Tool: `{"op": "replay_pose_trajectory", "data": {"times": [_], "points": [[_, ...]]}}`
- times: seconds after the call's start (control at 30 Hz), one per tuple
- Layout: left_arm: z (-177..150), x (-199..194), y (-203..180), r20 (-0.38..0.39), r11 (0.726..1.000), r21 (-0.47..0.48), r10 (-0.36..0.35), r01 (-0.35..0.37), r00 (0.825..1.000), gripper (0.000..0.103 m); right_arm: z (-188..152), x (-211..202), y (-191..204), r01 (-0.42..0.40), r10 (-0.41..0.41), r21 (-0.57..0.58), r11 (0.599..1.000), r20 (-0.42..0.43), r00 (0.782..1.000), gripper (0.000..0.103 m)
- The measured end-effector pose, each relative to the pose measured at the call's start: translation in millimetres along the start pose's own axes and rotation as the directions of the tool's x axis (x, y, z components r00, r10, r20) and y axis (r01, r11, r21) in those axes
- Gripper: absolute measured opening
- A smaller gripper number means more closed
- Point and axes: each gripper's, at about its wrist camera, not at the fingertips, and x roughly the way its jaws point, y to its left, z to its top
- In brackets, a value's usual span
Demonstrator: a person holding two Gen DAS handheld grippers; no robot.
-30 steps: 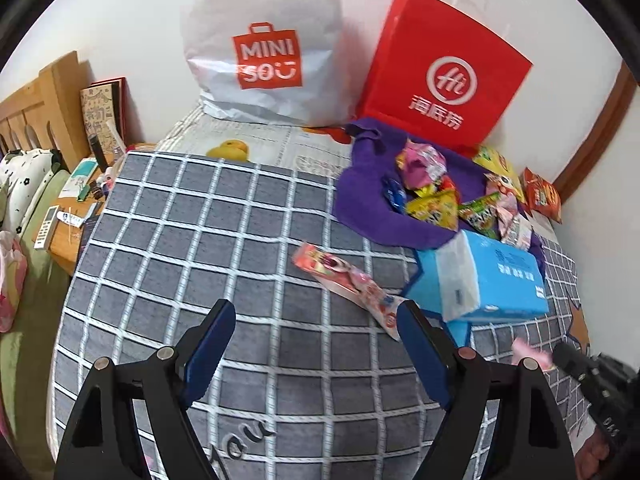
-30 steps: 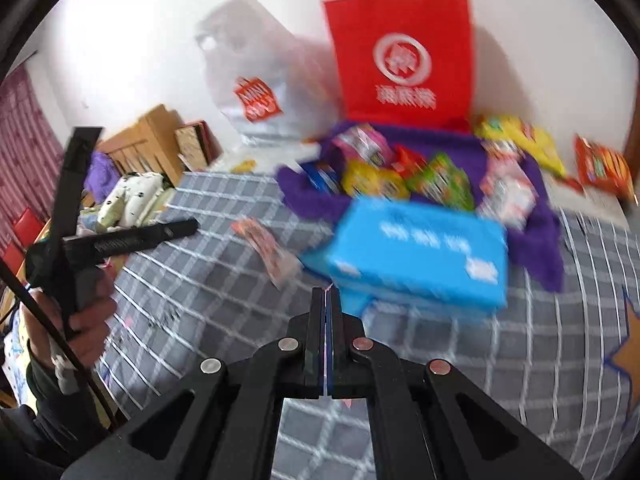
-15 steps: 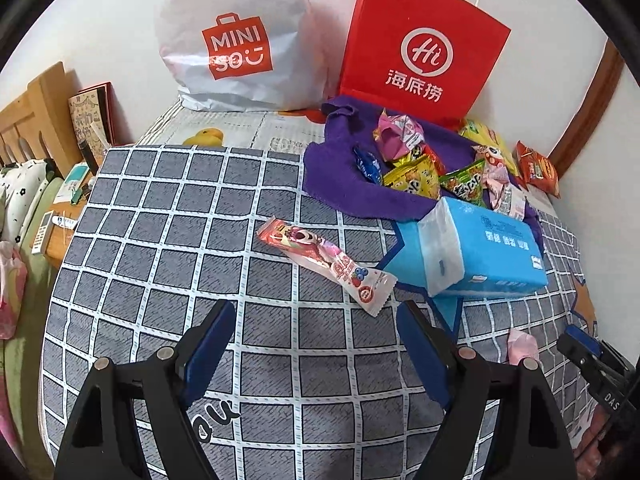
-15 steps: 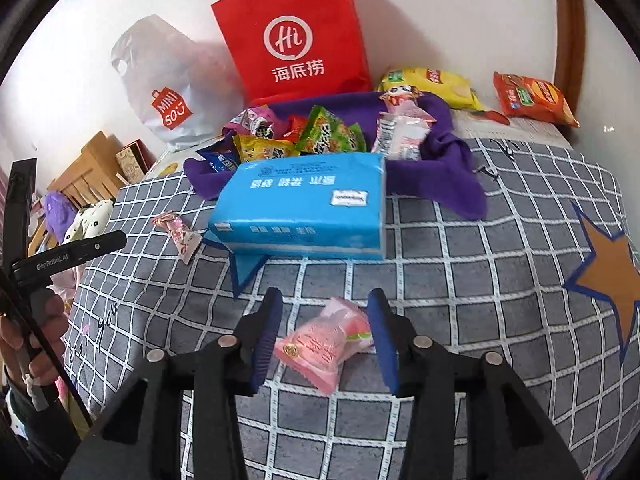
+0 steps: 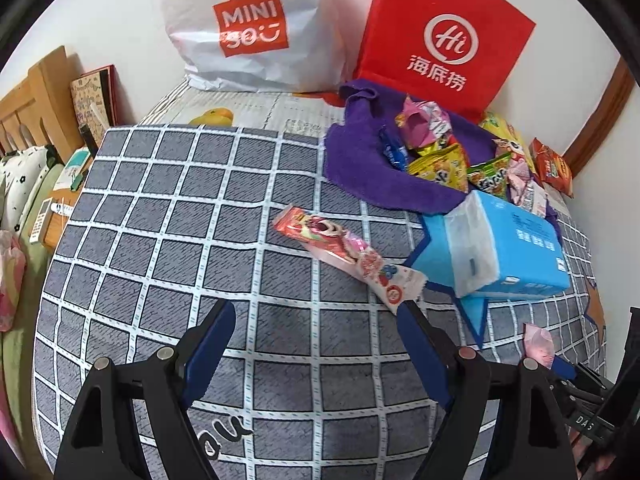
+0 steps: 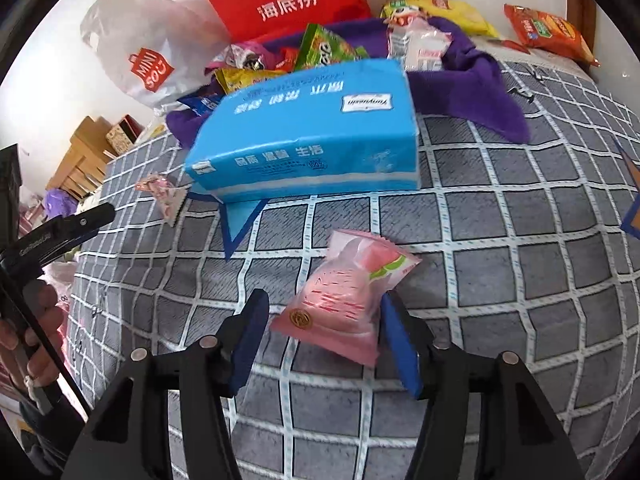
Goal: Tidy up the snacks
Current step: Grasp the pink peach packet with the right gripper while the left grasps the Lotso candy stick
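Pink snack packet [image 6: 352, 300] lies on the bed between the just-opened right gripper [image 6: 320, 336]; left gripper [image 5: 316, 344] spread, empty; most snacks at twelve o'clock on the purple cloth [image 6: 480, 80] remain unsorted

On the bed [image 5: 168, 216], a tissue pack [image 6: 312, 136] lies at twelve o'clock from a peach snack packet [image 6: 344, 300], with a towel [image 6: 480, 80] heaped with snack bags [image 6: 328, 46] behind it. Two shopping bags [image 5: 444, 40] stand at the wall beyond. A long candy wrapper [image 5: 344, 252] lies at nine o'clock of the tissue pack.
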Motion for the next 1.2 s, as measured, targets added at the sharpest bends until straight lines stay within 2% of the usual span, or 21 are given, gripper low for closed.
{"op": "replay_pose_trajectory", "data": {"times": [0.3,0.33,0.4,0.47,0.6,0.73,0.8,0.93,1.0,1.1,1.13,1.2], "points": [[6,18,3,-0.013,0.999,-0.026,-0.023,0.022,1.0,0.082,9,15,14,0.134,-0.13,-0.084,0.987,0.056,0.99,0.057],[7,20,2,-0.015,0.999,-0.026,-0.023,0.023,1.0,0.082,9,17,13,0.158,-0.151,-0.087,0.984,0.073,0.986,0.054],[11,25,-3,-0.021,1.0,-0.023,-0.017,0.016,1.0,0.082,11,19,13,0.198,-0.187,-0.108,0.974,0.102,0.977,0.042],[14,30,-6,-0.026,1.0,-0.021,-0.011,0.011,1.0,0.082,10,19,11,0.24,-0.222,-0.147,0.96,0.128,0.967,0.041],[20,40,-11,-0.027,0.999,-0.037,-0.012,0.011,1.0,0.081,7,9,-12,0.246,-0.225,-0.136,0.96,0.153,0.962,0.04],[28,52,-16,-0.028,0.998,-0.063,0.003,-0.005,1.0,0.08,3,-1,-43,0.294,-0.272,-0.089,0.952,0.199,0.941,0.04],[31,61,-20,-0.04,0.997,-0.071,0.01,-0.013,0.999,0.08,2,-3,-55,0.285,-0.266,-0.062,0.957,0.216,0.939,0.04],[35,69,-27,-0.015,0.996,-0.073,0.042,-0.043,0.999,0.079,3,-1,-53,0.307,-0.28,-0.075,0.949,0.247,0.928,0.041],[37,71,-29,-0.005,0.995,-0.074,0.063,-0.064,0.998,0.076,4,1,-51,0.308,-0.282,-0.077,0.948,0.247,0.927,0.041],[37,73,-33,0.017,0.99,-0.056,0.127,-0.126,0.992,0.061,5,1,-55,0.288,-0.265,-0.064,0.955,0.244,0.933,0.042],[36,74,-36,0.022,0.984,-0.029,0.177,-0.177,0.984,0.048,6,2,-53,0.295,-0.271,-0.069,0.953,0.245,0.931,0.042],[35,74,-41,0.038,0.977,0.014,0.212,-0.212,0.977,0.034,4,1,-52,0.303,-0.277,-0.075,0.95,0.247,0.929,0.042]]}}
